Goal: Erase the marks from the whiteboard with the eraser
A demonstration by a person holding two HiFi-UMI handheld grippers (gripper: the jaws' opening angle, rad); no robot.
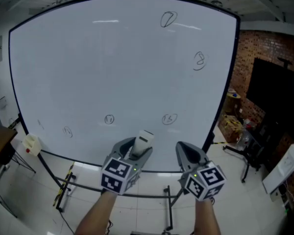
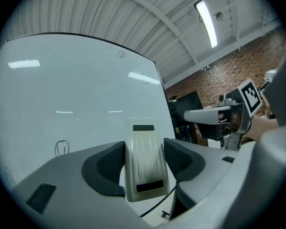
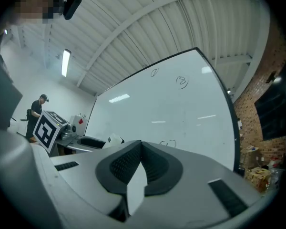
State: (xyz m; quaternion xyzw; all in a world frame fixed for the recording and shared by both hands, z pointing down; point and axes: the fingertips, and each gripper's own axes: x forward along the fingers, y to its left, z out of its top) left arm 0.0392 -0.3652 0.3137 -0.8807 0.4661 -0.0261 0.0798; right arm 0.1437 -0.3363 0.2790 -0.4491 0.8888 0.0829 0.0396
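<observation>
While I hold both claws up in front of the whiteboard (image 1: 112, 58), my left claw (image 2: 144, 149) is clamped on the eraser (image 2: 144, 165). Its two dark ribbed pads press the eraser's long sides, and the pale ridged body stands upright between them with its far end pointing at the board. From the head view the eraser sits over the board's lower edge, a little left of the middle, and I cannot tell whether it touches the surface. My right claw (image 3: 140, 159) is closed on nothing, its jaws meeting in a tight seam, and it hangs just to the right of the left one at about the same height. Five small looped marks (image 1: 169, 118) show on the board: two high up toward the right edge, one above the other, and three in a loose row low down. The eraser is below that row, between the middle mark and the right one. A small white holder (image 1: 31, 144) sits at the board's lower left corner. A brick wall (image 1: 257, 45) and a dark screen (image 1: 277, 97) stand off to the right. In the right gripper view a person (image 3: 36, 109) stands far off at the left.
</observation>
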